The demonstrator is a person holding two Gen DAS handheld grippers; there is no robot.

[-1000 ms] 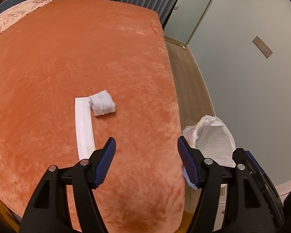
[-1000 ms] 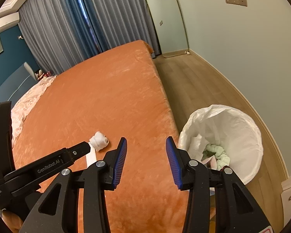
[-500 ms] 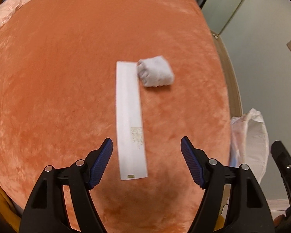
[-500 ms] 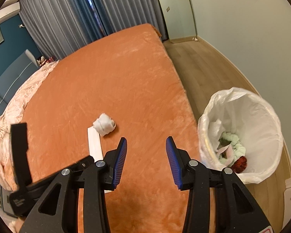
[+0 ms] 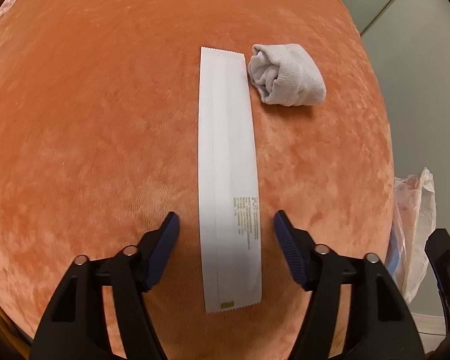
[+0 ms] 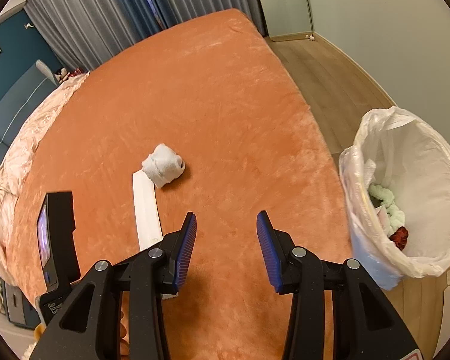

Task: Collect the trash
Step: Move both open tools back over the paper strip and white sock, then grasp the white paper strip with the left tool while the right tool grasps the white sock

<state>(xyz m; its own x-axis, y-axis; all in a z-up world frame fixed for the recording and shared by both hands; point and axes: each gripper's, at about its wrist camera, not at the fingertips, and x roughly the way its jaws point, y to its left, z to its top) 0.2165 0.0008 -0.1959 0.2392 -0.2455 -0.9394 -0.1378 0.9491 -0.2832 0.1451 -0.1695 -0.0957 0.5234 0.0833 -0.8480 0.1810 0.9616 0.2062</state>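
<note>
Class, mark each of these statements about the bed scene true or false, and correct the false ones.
1. The left gripper is open, its fingers either side of the wrapper. True.
2. The rolled sock lies at the wrapper's near end. False: it lies beside the far end.
3. The bin is empty. False: its liner holds cloth and paper scraps.
4. The right gripper holds nothing. True.
5. The bin stands on the bed. False: it stands on the floor beside the bed.
</note>
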